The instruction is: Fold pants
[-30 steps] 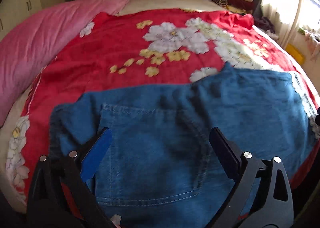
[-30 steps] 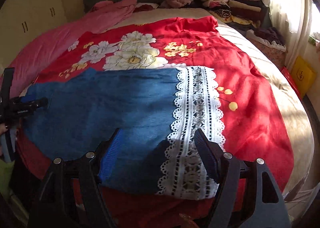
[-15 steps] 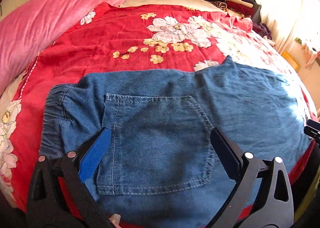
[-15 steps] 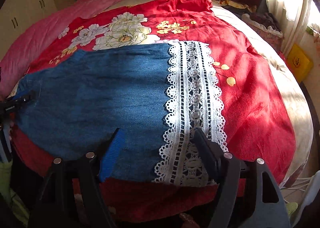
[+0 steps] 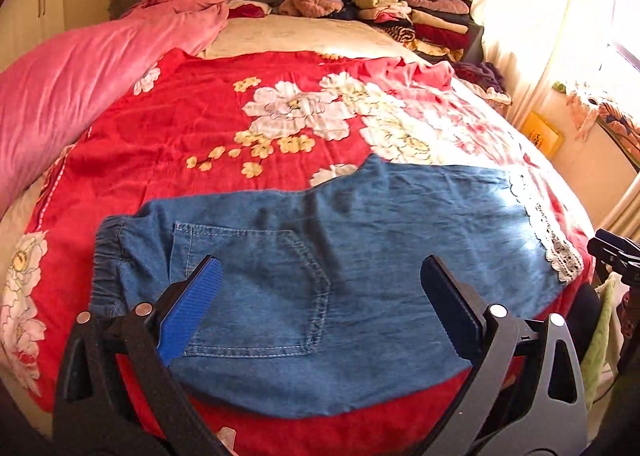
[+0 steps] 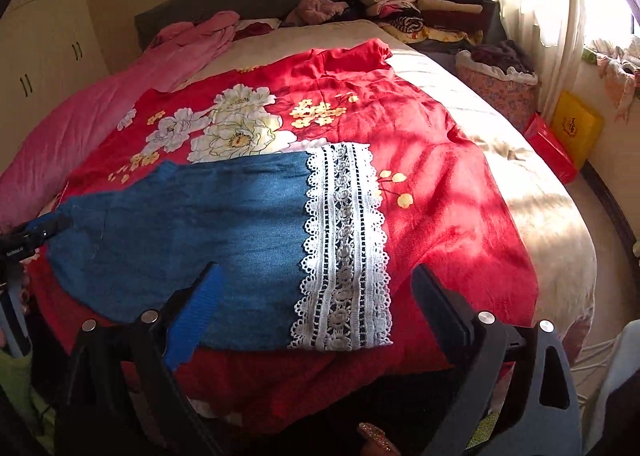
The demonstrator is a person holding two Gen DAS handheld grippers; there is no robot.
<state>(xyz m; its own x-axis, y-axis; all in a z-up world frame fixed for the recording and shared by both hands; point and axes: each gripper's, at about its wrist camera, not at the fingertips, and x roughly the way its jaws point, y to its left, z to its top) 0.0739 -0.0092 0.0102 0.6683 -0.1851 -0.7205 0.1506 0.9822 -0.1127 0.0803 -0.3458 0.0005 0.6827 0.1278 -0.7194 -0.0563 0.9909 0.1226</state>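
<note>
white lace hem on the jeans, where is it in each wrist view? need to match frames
Left wrist: the lace hem is a thin strip at the far right edge of the jeans, mid-height.
Right wrist: the lace hem is a broad band at frame centre, ahead between the open fingers.
Shared landmark: the big white flower on the red blanket, just beyond the jeans.

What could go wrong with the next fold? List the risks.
1. The denim pants lie at the near edge of the red floral blanket; a tug may drag them off the bed.
2. The open right gripper hovers by the white lace hem, whose openwork could snag a finger.
3. The open left gripper might pinch blanket along with denim.
</note>
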